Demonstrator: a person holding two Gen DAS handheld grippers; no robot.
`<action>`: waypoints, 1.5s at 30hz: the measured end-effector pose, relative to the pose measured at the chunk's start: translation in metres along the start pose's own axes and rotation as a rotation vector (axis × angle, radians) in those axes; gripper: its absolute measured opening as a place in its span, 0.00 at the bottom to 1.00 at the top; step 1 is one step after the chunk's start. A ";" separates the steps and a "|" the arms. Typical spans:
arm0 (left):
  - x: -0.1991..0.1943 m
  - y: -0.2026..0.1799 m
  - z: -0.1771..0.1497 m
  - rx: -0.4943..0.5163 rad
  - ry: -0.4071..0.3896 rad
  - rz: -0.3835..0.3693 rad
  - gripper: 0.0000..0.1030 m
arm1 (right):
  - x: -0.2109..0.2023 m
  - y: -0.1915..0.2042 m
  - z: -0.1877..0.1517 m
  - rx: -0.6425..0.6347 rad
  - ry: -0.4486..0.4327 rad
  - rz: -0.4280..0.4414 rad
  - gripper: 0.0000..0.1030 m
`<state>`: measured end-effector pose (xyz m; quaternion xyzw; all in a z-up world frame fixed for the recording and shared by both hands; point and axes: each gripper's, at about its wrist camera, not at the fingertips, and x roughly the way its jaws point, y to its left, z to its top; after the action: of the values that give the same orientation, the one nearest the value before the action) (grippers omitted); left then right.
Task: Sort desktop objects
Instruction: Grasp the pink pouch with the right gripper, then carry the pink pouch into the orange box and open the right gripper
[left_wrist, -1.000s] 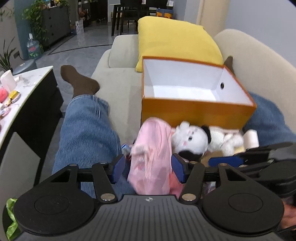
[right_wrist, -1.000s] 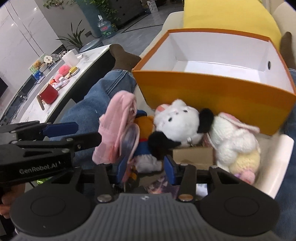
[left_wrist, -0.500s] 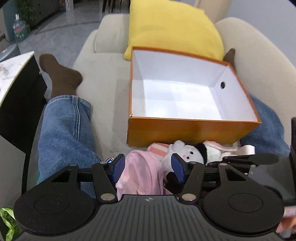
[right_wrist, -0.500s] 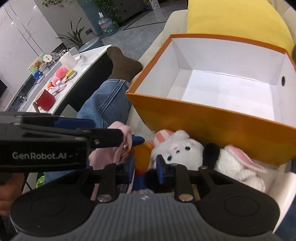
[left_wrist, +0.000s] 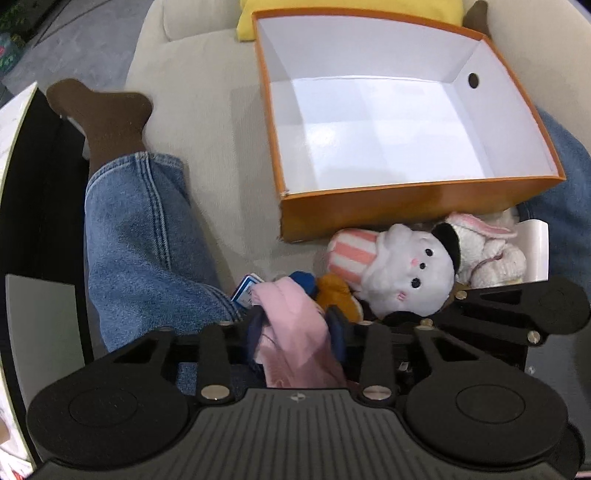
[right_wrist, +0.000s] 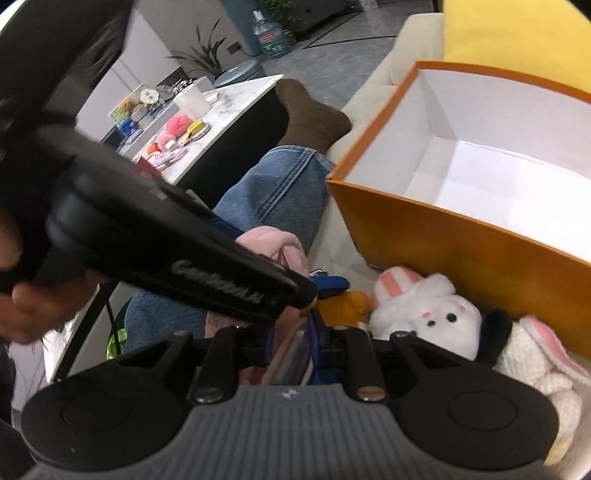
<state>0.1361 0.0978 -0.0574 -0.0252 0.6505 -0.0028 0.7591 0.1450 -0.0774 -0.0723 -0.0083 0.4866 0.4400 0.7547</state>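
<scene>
Beige sofa (left_wrist: 207, 122), orange box (left_wrist: 417, 201) bare inside. Left gripper (left_wrist: 297, 328) pinched on pink cloth (left_wrist: 295, 332). Right gripper (right_wrist: 290, 345) narrow on pinkish item (identity unclear). Cluttered marble table (right_wrist: 221, 110) only from right.

Your way into the open orange cardboard box (left_wrist: 424, 199) with bare white floor is free from above. Its near wall stands behind the white plush rabbit (left_wrist: 410, 273) and knitted bunny (left_wrist: 491, 254); your denim-clad leg (left_wrist: 147, 243) blocks the left.
</scene>
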 end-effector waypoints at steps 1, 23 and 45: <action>0.000 0.002 0.000 -0.009 0.008 -0.010 0.33 | 0.002 0.001 0.001 -0.001 0.010 -0.003 0.21; -0.046 0.022 -0.084 -0.117 -0.118 -0.102 0.26 | 0.023 -0.004 -0.008 0.087 0.275 -0.025 0.18; -0.116 -0.014 -0.009 -0.031 -0.581 -0.107 0.24 | -0.149 -0.034 0.067 0.133 -0.251 -0.157 0.17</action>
<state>0.1094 0.0881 0.0566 -0.0707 0.4035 -0.0259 0.9119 0.1958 -0.1666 0.0597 0.0587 0.4144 0.3439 0.8406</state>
